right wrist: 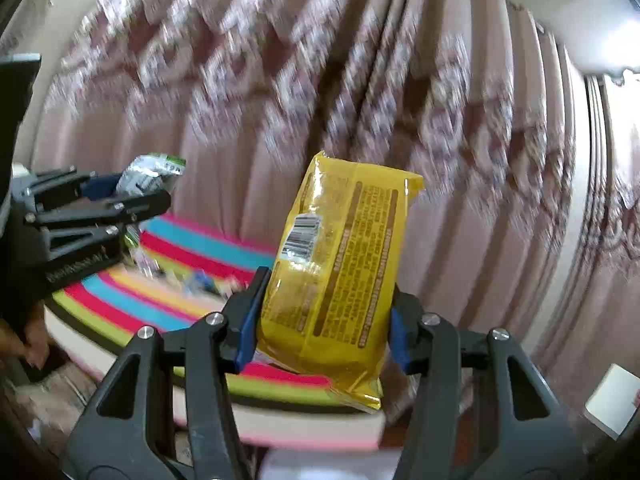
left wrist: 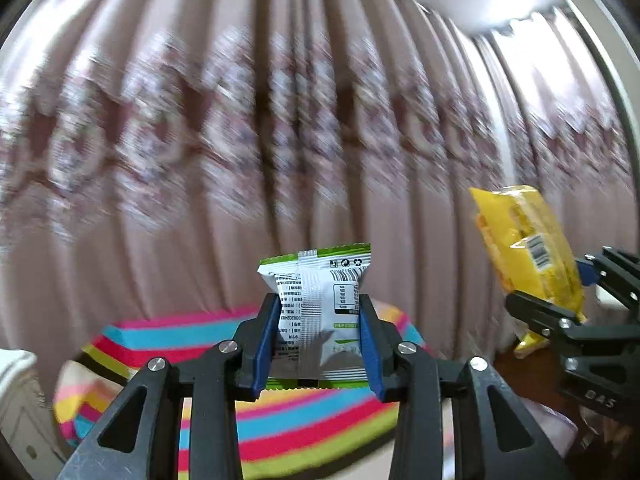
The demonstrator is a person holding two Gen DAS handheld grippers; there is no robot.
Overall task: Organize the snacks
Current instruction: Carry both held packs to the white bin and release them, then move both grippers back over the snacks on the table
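My left gripper (left wrist: 318,312) is shut on a small silver and green snack packet (left wrist: 318,300), which stands upright between the blue pads. A yellow snack bag (right wrist: 340,276) sits tilted in my right gripper (right wrist: 324,312), whose pads are shut on its sides. In the left wrist view the yellow snack bag (left wrist: 528,248) and the right gripper (left wrist: 560,300) show at the right edge. The right wrist view has the left gripper (right wrist: 132,192) with the silver and green packet (right wrist: 150,174) at the left. Both are held in the air above a striped box.
A box with pink, blue, yellow and green stripes (left wrist: 168,336) lies below and ahead, and the right wrist view shows small packets lying in the striped box (right wrist: 180,296). Pink patterned curtains (left wrist: 280,140) fill the background. A white object (right wrist: 612,404) sits low right.
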